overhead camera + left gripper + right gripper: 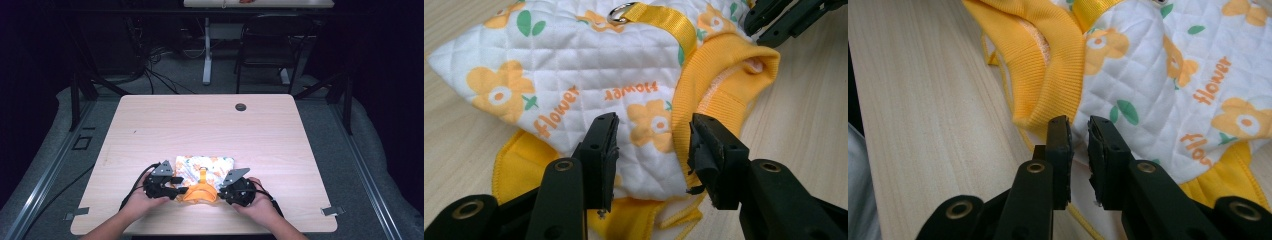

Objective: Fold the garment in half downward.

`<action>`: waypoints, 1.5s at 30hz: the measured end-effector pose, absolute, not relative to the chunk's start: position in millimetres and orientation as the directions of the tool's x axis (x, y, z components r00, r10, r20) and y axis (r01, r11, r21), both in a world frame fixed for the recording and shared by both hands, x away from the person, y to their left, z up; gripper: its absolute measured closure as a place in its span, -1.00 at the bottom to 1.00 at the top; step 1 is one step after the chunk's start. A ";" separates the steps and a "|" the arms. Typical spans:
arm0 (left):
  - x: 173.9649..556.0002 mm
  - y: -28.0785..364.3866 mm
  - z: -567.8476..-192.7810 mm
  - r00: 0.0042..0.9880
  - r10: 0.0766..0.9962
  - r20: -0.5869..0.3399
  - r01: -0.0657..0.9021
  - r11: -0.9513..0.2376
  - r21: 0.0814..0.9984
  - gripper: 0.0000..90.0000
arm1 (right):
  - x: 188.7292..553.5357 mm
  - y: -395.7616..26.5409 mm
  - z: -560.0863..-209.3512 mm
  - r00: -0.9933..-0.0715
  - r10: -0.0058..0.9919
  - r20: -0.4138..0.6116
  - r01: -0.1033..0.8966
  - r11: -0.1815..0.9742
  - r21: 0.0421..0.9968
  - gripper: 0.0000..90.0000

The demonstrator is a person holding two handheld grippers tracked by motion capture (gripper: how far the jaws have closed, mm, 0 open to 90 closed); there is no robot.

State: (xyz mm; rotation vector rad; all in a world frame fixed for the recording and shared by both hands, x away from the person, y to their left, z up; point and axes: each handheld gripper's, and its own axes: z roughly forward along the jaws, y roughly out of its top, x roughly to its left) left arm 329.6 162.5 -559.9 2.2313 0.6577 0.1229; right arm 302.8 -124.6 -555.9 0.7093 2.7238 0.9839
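Pale wood worktop (150, 125) carries a quilted flower-print garment (574, 65) near my edge, dark room beyond. My left gripper (653, 145) is spread over its white panel; my right gripper (1079, 150) is nearly pressed together at the hem, whether pinching fabric I cannot tell. Best to grip both edges evenly before lifting.
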 end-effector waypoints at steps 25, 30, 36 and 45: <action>337.9 182.3 -541.8 0.820 0.557 -0.132 0.452 -0.487 0.747 0.20 | 308.2 -141.5 -537.6 -0.848 0.530 0.025 0.403 0.614 0.679 0.67; 338.3 189.4 -539.1 0.808 0.573 -0.139 0.458 -0.461 0.760 0.19 | 308.7 -148.2 -533.4 -0.836 0.548 0.018 0.408 0.600 0.688 0.60; 338.5 200.2 -540.1 0.782 0.600 -0.166 0.483 -0.417 0.770 0.16 | 308.4 -158.1 -529.9 -0.820 0.573 0.012 0.418 0.584 0.696 0.46; 338.3 221.5 -544.8 0.734 0.654 -0.182 0.519 -0.368 0.771 0.10 | 307.0 -176.1 -532.9 -0.768 0.640 0.016 0.455 0.528 0.717 0.13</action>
